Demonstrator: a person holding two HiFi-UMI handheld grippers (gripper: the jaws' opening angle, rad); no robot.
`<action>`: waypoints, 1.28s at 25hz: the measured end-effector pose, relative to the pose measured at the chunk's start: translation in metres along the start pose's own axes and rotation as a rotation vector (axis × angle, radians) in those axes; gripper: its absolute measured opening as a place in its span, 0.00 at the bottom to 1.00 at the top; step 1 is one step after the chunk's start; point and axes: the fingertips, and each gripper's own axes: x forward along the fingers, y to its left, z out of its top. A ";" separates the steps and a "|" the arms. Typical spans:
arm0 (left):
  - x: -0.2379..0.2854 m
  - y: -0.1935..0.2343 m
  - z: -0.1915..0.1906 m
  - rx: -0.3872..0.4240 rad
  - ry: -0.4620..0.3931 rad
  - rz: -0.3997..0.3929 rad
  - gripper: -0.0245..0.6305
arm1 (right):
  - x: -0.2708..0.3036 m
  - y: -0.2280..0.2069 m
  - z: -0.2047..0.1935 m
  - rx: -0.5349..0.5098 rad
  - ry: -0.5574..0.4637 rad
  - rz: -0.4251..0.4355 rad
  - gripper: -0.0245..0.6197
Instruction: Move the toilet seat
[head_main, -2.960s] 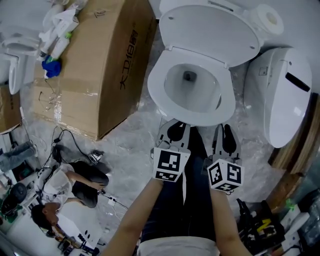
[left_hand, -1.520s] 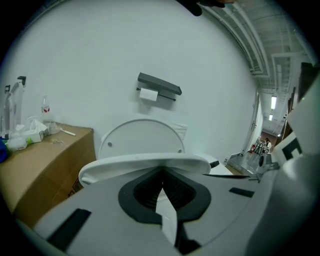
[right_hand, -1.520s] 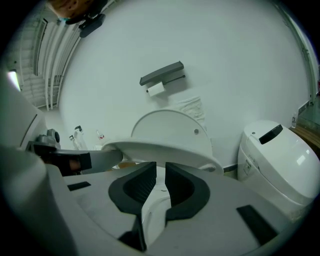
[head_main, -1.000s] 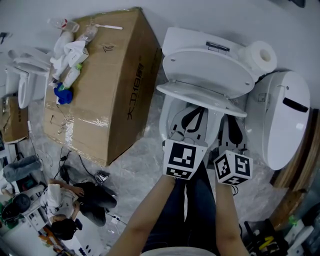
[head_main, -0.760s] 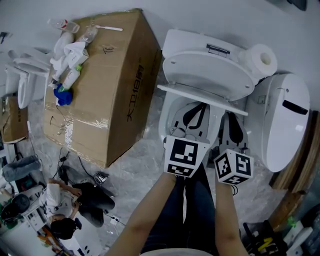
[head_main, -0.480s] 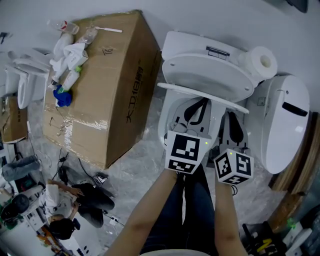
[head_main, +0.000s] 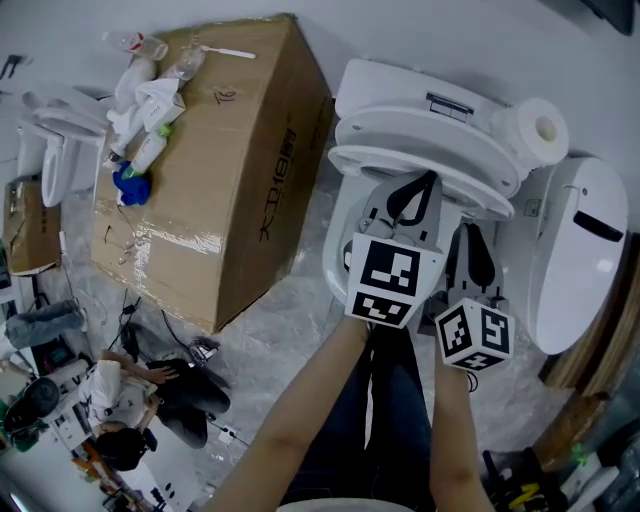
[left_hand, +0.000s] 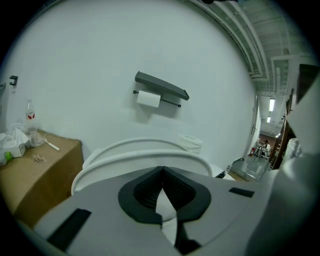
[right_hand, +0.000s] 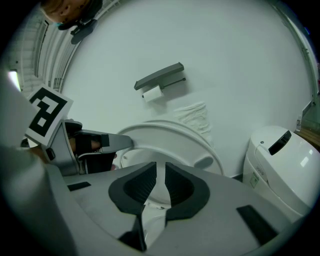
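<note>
Toilet seat (head_main: 478, 183) raised almost against the lid (head_main: 420, 120), higher than one second ago, no longer flat on the bowl (head_main: 338, 235). Left gripper (head_main: 420, 190) closed, tips against the seat. Right gripper (head_main: 470, 245) slightly apart, empty.

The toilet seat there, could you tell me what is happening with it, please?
A person with tongs in each hand is lifting the toilet seat. The shut left tongs press against the seat's rim, which stands raised close to the lid. The right tongs, slightly apart and empty, hang beside the bowl.
</note>
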 end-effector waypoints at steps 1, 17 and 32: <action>0.002 0.001 0.001 0.001 -0.001 0.000 0.06 | 0.001 0.000 -0.001 0.003 0.000 -0.001 0.14; 0.028 0.011 0.016 0.004 -0.015 0.003 0.06 | 0.014 -0.004 -0.001 0.004 0.011 0.001 0.13; 0.045 0.017 0.022 0.006 -0.007 0.015 0.06 | 0.020 -0.003 0.002 -0.011 0.019 0.014 0.13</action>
